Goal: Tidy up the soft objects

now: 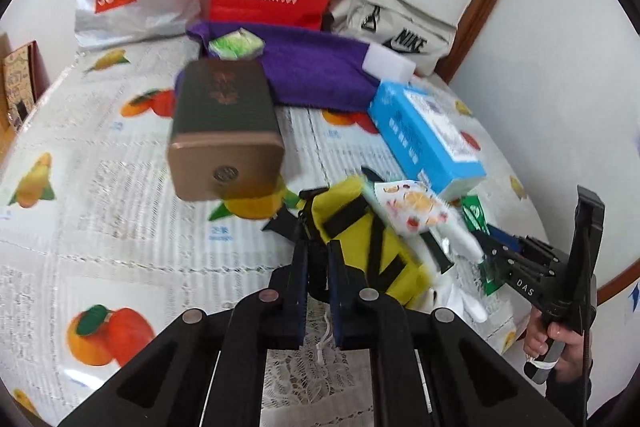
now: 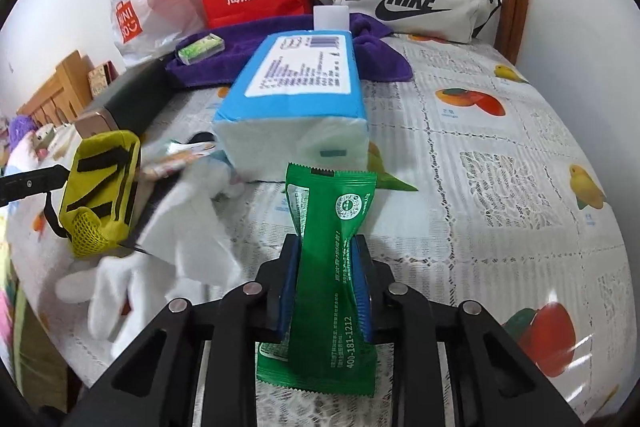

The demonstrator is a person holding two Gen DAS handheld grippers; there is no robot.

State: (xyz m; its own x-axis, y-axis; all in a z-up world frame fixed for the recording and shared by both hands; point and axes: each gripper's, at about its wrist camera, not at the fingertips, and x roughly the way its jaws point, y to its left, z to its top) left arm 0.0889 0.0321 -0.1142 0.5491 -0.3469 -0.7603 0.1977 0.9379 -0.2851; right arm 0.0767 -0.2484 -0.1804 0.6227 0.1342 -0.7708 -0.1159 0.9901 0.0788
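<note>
- Currently the right gripper (image 2: 325, 267) is clamped across the middle of the green sachet (image 2: 330, 267), lifted above the tablecloth (image 2: 500, 187); the blue tissue pack (image 2: 296, 95) lies just beyond.
- Left gripper (image 1: 318, 279): fingers nearly closed on a black strap of the yellow pouch (image 1: 360, 247); firm grip not confirmed.
- Judged step: sachet in transfer; next move calls for a placement spot among the soft items.

Honestly a lot is smeared here: the dark green tin (image 1: 226, 131) is motion-blurred in the left wrist view, so its emblem can't be read. The snack packet (image 1: 416, 209) print is mush too. In the right wrist view, the white glove (image 2: 160, 251) blurs out, and the green packet (image 2: 328, 287) hides the gripper's inner pads.
</note>
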